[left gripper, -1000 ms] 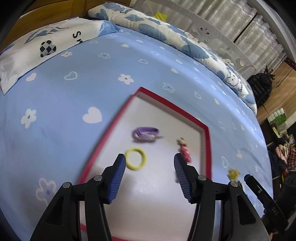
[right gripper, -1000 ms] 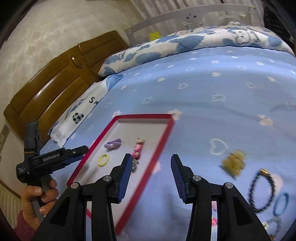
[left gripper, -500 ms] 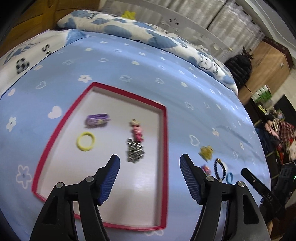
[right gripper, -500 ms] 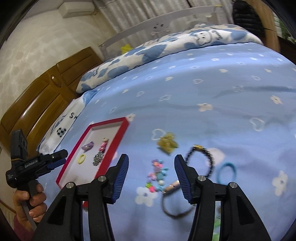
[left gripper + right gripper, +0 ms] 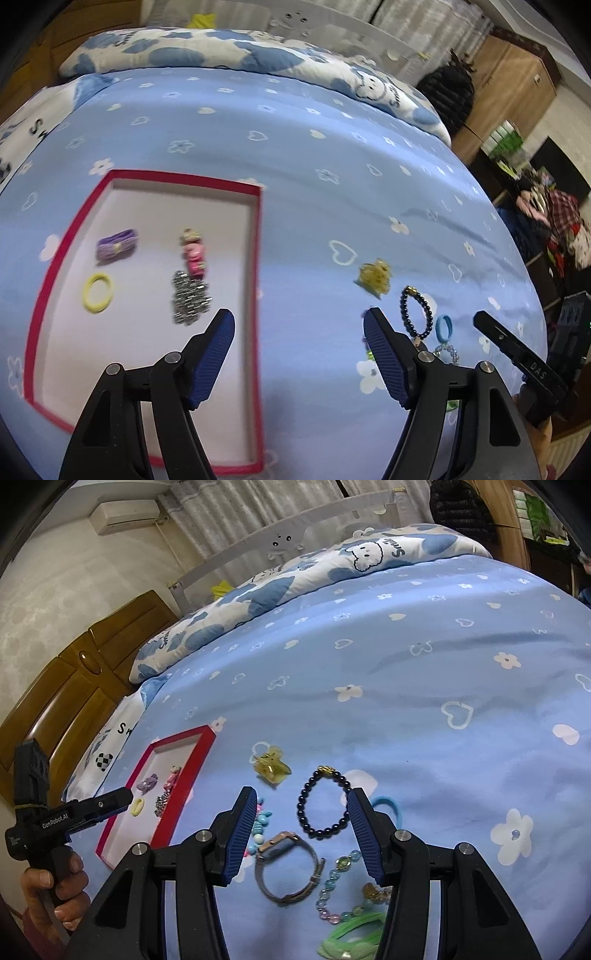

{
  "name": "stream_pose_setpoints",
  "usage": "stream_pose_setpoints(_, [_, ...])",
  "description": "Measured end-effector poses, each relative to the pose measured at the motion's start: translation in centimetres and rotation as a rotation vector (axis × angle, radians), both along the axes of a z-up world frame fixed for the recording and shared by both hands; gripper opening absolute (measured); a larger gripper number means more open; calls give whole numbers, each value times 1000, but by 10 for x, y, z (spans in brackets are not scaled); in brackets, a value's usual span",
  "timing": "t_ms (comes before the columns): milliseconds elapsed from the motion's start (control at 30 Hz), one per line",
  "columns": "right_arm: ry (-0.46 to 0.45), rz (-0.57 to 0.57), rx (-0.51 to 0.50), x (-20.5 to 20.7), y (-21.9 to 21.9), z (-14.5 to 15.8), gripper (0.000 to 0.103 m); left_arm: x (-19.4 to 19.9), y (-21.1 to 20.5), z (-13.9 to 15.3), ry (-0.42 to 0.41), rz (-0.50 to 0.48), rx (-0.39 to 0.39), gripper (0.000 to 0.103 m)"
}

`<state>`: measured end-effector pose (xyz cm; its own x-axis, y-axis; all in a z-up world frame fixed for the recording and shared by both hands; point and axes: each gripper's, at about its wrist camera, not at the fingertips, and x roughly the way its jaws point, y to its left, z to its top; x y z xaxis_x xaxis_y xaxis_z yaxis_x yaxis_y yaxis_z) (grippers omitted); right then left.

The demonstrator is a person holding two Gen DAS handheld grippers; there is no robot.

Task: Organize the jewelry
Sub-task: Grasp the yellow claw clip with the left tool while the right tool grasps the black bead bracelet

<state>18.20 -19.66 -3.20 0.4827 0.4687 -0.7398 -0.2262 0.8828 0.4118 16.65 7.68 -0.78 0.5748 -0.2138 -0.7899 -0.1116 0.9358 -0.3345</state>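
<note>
Blue-padded right gripper [image 5: 301, 812] hangs open and empty over our metal-band watch [image 5: 286, 867] and dark beaded bracelet [image 5: 325, 801]. Left gripper [image 5: 297, 332], jaws just widening, empty. Farther left, red-rimmed tray [image 5: 256, 236] holds a silver chain [image 5: 189, 301].

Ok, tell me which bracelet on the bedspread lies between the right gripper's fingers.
The dark beaded bracelet with the gold charm. The pastel bead bracelet and the watch lie lower, nearer the camera.
</note>
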Motion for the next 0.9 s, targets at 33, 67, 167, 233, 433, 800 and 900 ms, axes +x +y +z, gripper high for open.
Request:
stream_pose_setpoints(33, [3,-1,-5,2,-1,-2,53,5,-5,-1,4,-14,4,72])
stream_pose_setpoints(67, [7,-2,-9,3,-1,-4,53,10,-9,-3,7,-26,8,72])
stream_pose_setpoints(167, [19,6,-17,9,-4,-10,53,27,-21,-9,18,-57,19,72])
stream_pose_setpoints(233, [22,17,-25,12,-3,-13,53,39,-29,-14,30,-80,30,72])
stream_pose_setpoints(433, [49,68,-54,23,2,-25,52,70,-50,-30,56,-141,55,72])
stream_pose_setpoints(800, [107,130,-82,45,7,-48,36,124,-81,-62,94,-227,62,73])
stream_pose_setpoints(900, [116,139,-84,48,6,-52,35,137,-87,-71,96,-235,64,73])
